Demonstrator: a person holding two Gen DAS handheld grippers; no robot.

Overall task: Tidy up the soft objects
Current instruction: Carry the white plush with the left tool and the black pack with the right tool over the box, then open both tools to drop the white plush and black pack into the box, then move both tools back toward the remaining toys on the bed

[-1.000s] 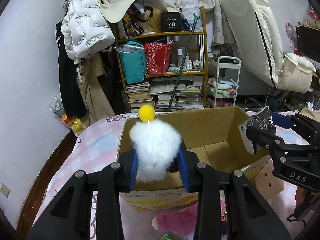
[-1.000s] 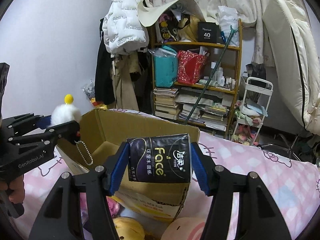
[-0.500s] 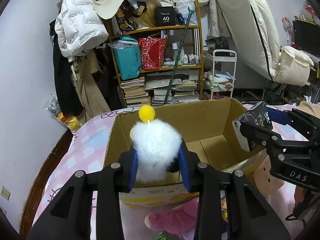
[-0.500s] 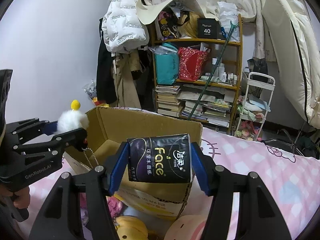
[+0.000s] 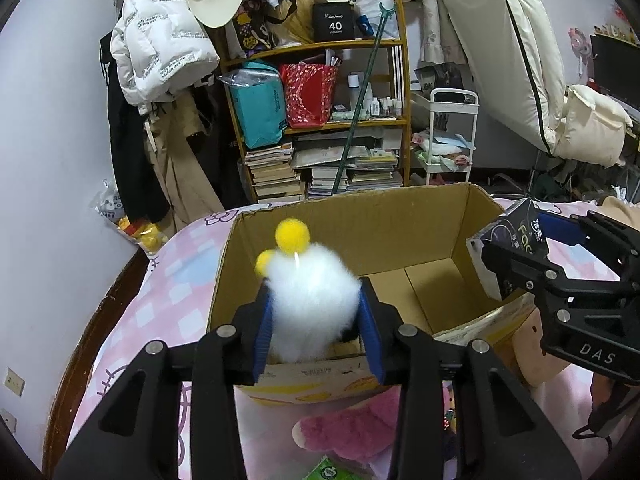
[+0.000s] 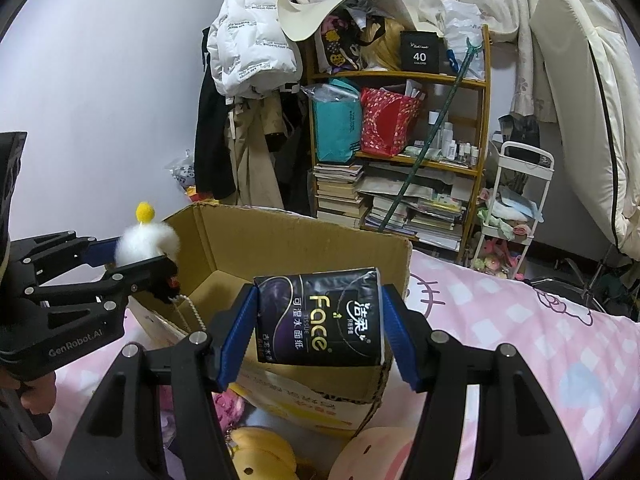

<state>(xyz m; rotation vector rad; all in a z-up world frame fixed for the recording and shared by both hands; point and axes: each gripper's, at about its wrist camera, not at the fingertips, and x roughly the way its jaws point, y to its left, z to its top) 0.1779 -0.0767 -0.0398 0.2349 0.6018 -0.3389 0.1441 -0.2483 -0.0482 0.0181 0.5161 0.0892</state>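
The left gripper [image 5: 316, 334] pinches a white fluffy toy [image 5: 312, 300] with yellow pompoms between blue fingers [image 5: 262, 334], above the near edge of an open cardboard box [image 5: 360, 232]. The right gripper [image 6: 318, 330] clamps a black tissue pack [image 6: 320, 316] over the box's right wall. A bead chain [image 6: 190, 312] dangles from the toy. Below, partly hidden by the grippers, lie a pink plush [image 5: 348, 432], a yellow plush [image 6: 260, 456] and a peach plush [image 6: 372, 456], all cut off. The box sits on a bed with a pink checked sheet [image 6: 520, 344]. Behind stands a cluttered wooden shelf [image 6: 400, 160] and a hanging white jacket [image 6: 252, 36].
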